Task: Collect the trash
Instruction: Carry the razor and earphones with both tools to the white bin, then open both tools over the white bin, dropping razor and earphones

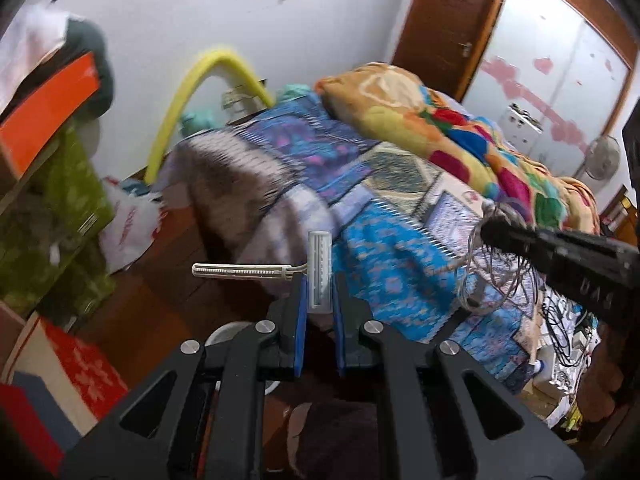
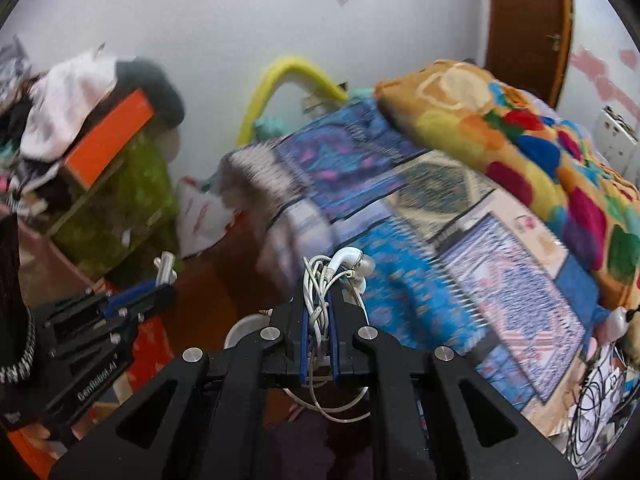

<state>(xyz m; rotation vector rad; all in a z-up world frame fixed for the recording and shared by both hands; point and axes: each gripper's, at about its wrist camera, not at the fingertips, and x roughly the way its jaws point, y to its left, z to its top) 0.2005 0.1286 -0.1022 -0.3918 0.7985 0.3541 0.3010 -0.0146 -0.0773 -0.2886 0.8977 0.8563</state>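
My left gripper (image 1: 319,292) is shut on the head of a white disposable razor (image 1: 319,270); the razor's handle sticks out to the left. In the right wrist view the left gripper (image 2: 160,280) shows at the left with the razor (image 2: 165,267). My right gripper (image 2: 320,300) is shut on a tangled bundle of white earphones (image 2: 340,268), with cable loops hanging below the jaws. In the left wrist view the right gripper (image 1: 486,232) enters from the right with the cable bundle (image 1: 488,272) dangling. Both grippers are held in the air beside the bed.
A bed with a blue patterned sheet (image 1: 380,216) and a colourful blanket (image 1: 460,132) fills the right. A white plastic bag (image 1: 128,224) lies on the brown floor by the wall. Green-draped shelves with an orange box (image 1: 48,108) stand left. A white round container (image 2: 246,330) sits below.
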